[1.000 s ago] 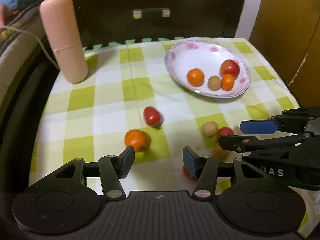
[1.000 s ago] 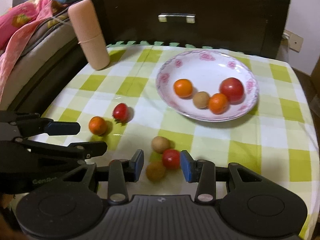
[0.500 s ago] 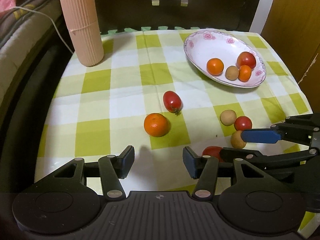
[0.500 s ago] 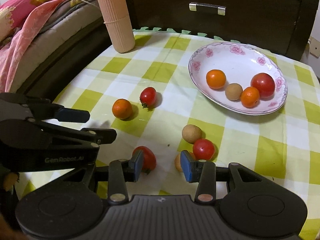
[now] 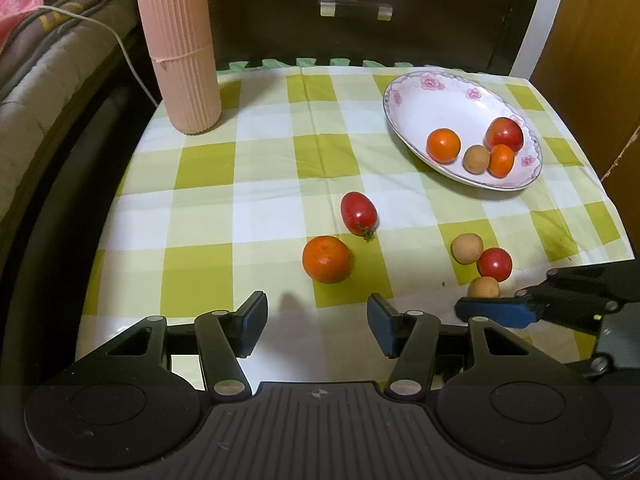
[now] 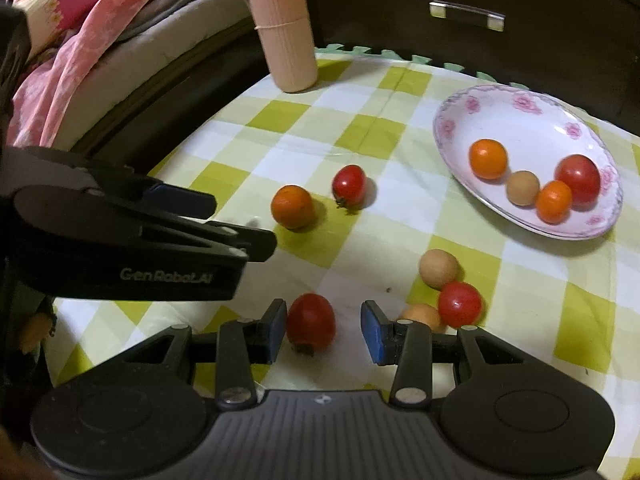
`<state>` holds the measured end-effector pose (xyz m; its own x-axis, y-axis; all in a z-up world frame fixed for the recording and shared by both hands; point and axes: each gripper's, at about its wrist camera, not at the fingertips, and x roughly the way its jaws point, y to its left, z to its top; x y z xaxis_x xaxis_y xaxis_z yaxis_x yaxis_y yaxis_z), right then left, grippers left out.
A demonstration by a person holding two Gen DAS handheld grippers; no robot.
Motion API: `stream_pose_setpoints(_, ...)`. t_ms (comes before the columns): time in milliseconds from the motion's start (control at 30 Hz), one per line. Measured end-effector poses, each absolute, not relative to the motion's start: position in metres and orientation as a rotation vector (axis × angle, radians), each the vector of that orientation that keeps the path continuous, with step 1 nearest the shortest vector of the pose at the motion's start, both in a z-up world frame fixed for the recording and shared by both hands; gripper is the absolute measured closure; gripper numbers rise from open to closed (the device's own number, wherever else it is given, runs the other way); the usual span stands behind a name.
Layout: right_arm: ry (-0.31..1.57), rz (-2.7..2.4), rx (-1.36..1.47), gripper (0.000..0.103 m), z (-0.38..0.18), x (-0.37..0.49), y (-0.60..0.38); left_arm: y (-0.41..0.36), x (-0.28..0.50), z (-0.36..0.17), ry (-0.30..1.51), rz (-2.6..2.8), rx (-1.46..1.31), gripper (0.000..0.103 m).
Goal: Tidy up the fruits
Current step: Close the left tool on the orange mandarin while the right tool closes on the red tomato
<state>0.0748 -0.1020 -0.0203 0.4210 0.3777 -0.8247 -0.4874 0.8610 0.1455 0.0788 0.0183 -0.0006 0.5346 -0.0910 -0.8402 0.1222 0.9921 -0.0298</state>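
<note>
Two black hand-held grippers hover over a table covered with a green-and-white checked cloth [image 5: 208,208]. The right gripper [image 6: 324,328] is spread wide around a red plum tomato [image 6: 311,323] near the front edge — its left pad just beside the fruit, the right pad apart. The left gripper [image 5: 316,322] is likewise spread and empty, just short of a round orange tangerine [image 5: 327,259] and a second red plum tomato [image 5: 359,213] mid-table. Near the right gripper, a tan longan [image 6: 438,269], a red cherry tomato [image 6: 460,304] and another tan fruit [image 6: 422,316] cluster together. The white floral-rimmed plate [image 5: 424,104] toward the far right corner holds two tangerines, a longan and a red tomato. A ribbed pink cylinder [image 5: 178,48] stands upright at the far left corner.
</note>
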Motion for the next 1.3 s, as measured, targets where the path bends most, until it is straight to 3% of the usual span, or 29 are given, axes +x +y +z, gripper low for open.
stream_pose_setpoints(167,0.998,0.568,-0.158,0.064,-0.027,0.074,-0.094,0.02,0.081,-0.002,1.004,-0.117,0.028,0.039)
stream_pose_setpoints(267,0.994,0.562,-0.186,0.074,-0.029,0.071,-0.091,0.018,0.082,-0.004,1.008,-0.121,0.028,0.039)
stream_pose_setpoints(567,0.989,0.559,-0.171,0.075,-0.029,0.067,-0.096,0.013,0.1,-0.015,1.016,-0.138,-0.019,0.041)
stream_pose_setpoints(767,0.995,0.538,-0.133,0.075,-0.029,0.068,-0.107,0.006,0.113,-0.023,1.01,-0.13,-0.015,0.048)
stream_pose_setpoints(967,1.01,0.509,-0.094,0.075,-0.03,0.073,-0.118,0.004,0.118,-0.026,0.997,-0.092,0.007,0.063)
stream_pose_setpoints(1300,1.013,0.478,-0.093,0.075,-0.029,0.073,-0.124,0.002,0.111,-0.024,0.991,-0.104,0.018,0.064)
